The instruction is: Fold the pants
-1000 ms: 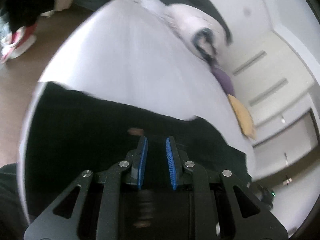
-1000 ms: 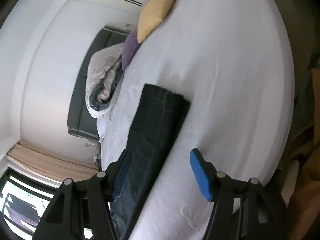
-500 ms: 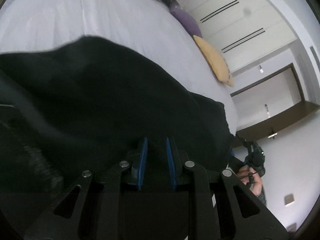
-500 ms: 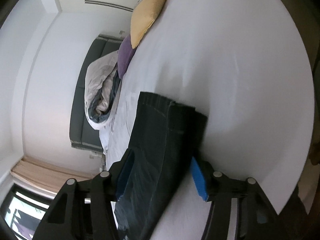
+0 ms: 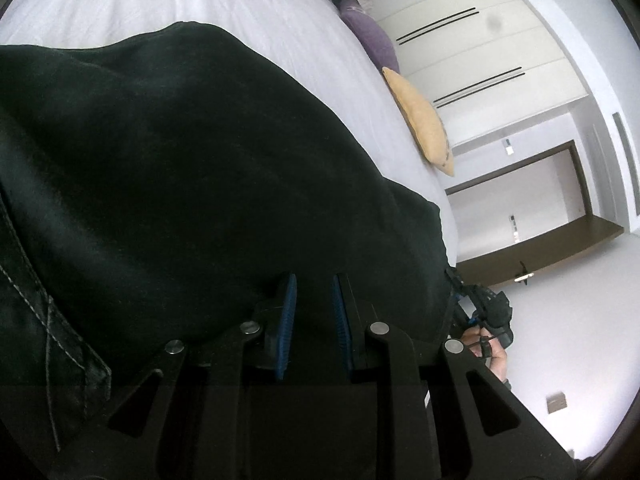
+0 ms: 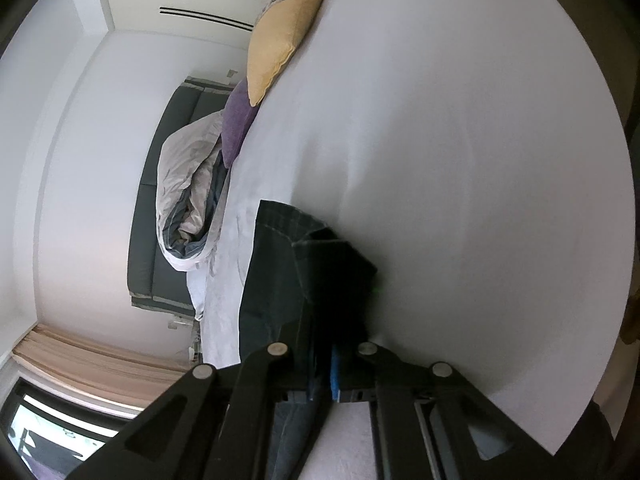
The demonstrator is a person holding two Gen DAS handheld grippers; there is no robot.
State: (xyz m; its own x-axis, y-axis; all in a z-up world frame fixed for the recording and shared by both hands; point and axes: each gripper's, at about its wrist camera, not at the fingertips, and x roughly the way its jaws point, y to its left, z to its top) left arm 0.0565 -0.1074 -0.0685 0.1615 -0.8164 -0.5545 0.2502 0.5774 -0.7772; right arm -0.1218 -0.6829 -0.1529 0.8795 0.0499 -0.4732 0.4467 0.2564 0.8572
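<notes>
The dark denim pants [image 5: 168, 184] lie folded lengthwise on the white bed [image 5: 240, 4] and fill most of the left wrist view. My left gripper [image 5: 313, 296] is shut on the pants' near edge, its blue pads [image 5: 287, 320] a narrow gap apart with dark cloth between them. In the right wrist view the pants [image 6: 276, 276] run away from me, with the hem corner lifted. My right gripper [image 6: 326, 360] is shut on that hem end, blue pad [image 6: 334, 372] pressed to the cloth.
A yellow pillow [image 6: 280, 28], a purple pillow [image 6: 236, 124] and a bundled grey duvet [image 6: 188, 200] lie at the bed's head end. White wardrobes [image 5: 480, 52] and a doorway [image 5: 540, 200] stand beyond. The right gripper and hand [image 5: 486, 328] show in the left wrist view.
My right gripper has moved over the pants' end and closed on it. My left gripper stayed shut on the cloth while its view swung toward the pillows and wardrobe.
</notes>
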